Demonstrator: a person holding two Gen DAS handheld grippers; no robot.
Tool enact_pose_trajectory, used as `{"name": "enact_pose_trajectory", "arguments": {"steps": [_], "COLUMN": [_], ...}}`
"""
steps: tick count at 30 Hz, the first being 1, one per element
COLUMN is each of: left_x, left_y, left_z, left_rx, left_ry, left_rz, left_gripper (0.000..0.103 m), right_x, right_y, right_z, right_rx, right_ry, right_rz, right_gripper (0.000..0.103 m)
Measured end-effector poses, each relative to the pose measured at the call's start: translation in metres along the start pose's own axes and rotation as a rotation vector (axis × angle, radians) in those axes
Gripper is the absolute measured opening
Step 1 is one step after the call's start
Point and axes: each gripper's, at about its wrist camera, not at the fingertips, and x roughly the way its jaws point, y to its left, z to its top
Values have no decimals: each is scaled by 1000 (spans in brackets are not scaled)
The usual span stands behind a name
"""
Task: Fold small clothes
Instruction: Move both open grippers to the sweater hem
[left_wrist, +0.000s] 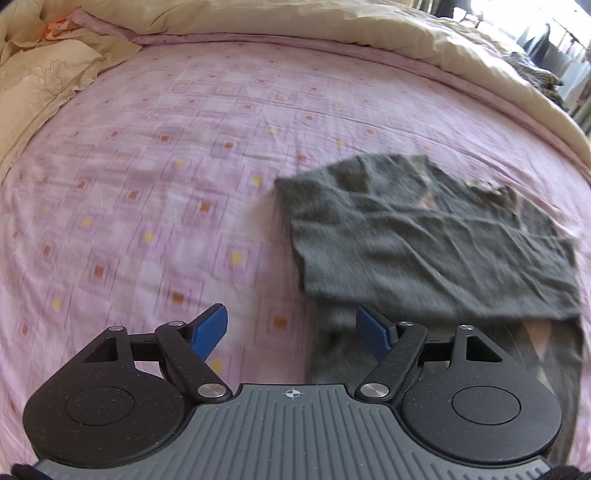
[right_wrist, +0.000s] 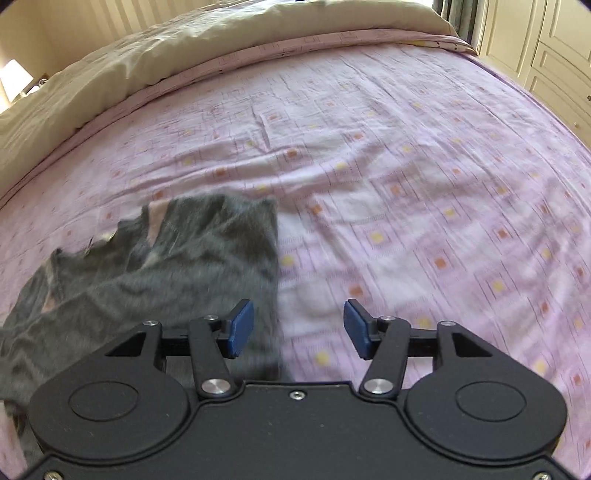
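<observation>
Bedsheet (left_wrist: 147, 184), pink with small yellow and orange squares, lay bare ahead and to the left of the left hand-held gripper (left_wrist: 291, 332), whose blue pads stood spread apart with nothing between them. The dark grey garment (left_wrist: 424, 240) lay ahead and to the right of that gripper, flat on the sheet and partly folded. Its near left corner was just beyond the right pad (left_wrist: 373, 334), and a lower layer of the cloth ran back under that side of the gripper. The garment's long axis ran from near-left to far-right across the left wrist view.

Seen from the right wrist, the same garment (right_wrist: 166, 266) lay ahead and to the left of the right hand-held gripper (right_wrist: 298, 328), which was likewise spread wide and empty. The garment's straight right edge ran away from the gripper, passing just beside the left pad (right_wrist: 240, 328); the right pad (right_wrist: 356, 328) hung over bare sheet.

So the garment sat between the two grippers, each near one of its side edges. The left gripper looked marginally closer to a corner. Motion blur hid whether either pad touched cloth. A beige duvet (right_wrist: 147, 48) was bunched well beyond it.
</observation>
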Motion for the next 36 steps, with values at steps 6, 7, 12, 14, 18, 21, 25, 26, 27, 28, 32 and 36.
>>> {"name": "enact_pose_trajectory", "arguments": {"steps": [6,7,12,14,18,21,25,26,27,28,32,36], "left_x": [-17,-19,-28,-32,-42,-48,-56,-58,-60,-62,-66,-68], "left_y": [1,1,4,5,7,5,-3,-6,-8,-10,-15,-19], "left_z": [-38,-45,-78,-90,-115,-135,-164,-171,-178,-184,-200,-209], "left_rx": [49,59,122,150,154,143,140,142,139,130,101,71], "left_ry": [22,28,62,77,91,104,106,108,109,109,113,110], "left_rz": [-62,-74,-125,-135,-140,-135,-125,-117,-110,-109,-120,-126], "left_gripper": [76,76,76,76,76,76,76,76,76,76,76,76], "right_x": [-39,-44,-68,-78,-86,-89,-91,-91,-92,-93,-93,-86], "right_y": [2,2,7,9,8,5,-5,-8,-11,-13,-24,-31], "right_z": [-60,-70,-122,-141,-171,-191,-215,-219,-224,-229,-243,-251], "right_rx": [-30,-39,-127,-164,-198,-219,-229,-228,-226,-222,-198,-186], "right_ry": [13,14,7,5,64,86,112,123,133,138,161,195], "right_rz": [-14,-21,-42,-35,2,20,88,104,119,131,202,252], "right_gripper": [77,78,94,97,97,97,97,97,97,97,97,97]}}
